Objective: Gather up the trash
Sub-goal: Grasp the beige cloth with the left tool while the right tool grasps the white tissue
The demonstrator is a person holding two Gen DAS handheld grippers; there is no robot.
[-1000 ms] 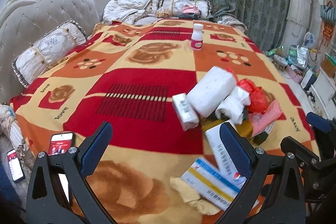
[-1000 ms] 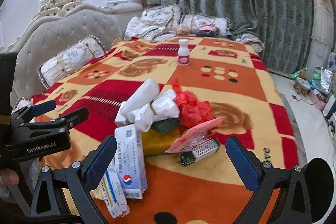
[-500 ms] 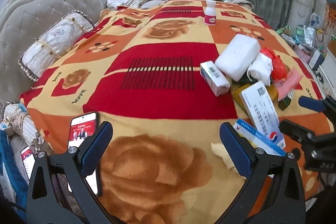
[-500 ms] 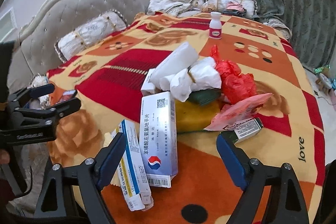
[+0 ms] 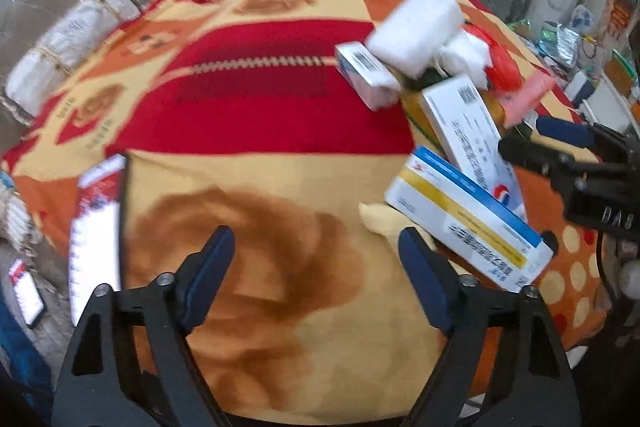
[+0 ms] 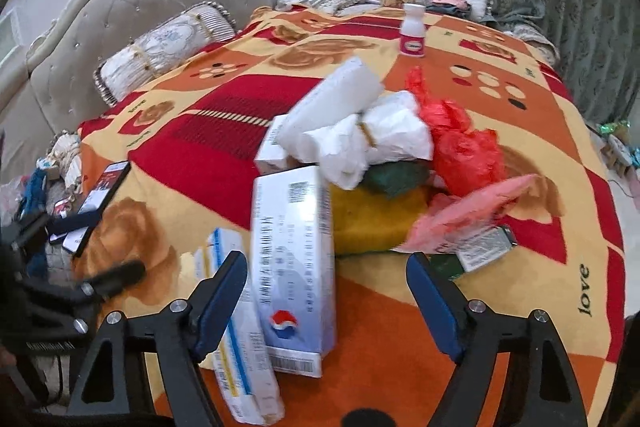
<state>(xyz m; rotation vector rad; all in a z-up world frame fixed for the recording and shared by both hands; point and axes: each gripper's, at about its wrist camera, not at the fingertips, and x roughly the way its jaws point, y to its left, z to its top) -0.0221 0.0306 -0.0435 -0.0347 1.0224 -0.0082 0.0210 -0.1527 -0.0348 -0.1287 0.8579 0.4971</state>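
A heap of trash lies on the patterned blanket [image 6: 400, 367]. It holds a large white medicine box [image 6: 294, 263], a yellow-and-blue box [image 5: 468, 219], a small white box [image 5: 366, 73], white wrapped bundles [image 6: 360, 131], a red plastic bag [image 6: 460, 143], a pink wrapper [image 6: 472, 215] and a yellow sponge [image 6: 372, 219]. My left gripper [image 5: 316, 259] is open and empty above the blanket, left of the yellow-and-blue box. My right gripper [image 6: 326, 287] is open, with the large white box lying between its fingers; contact is not clear.
A white bottle with a pink label [image 6: 412, 33] stands far back on the blanket. A phone [image 5: 96, 227] lies at the bed's left edge. Pillows [image 6: 168, 47] and a padded headboard [image 6: 120, 11] are at the left, curtains behind.
Both grippers have moved down and closer to the blanket. The trash heap now looks nearer, and the right gripper's fingers now flank the large white box.
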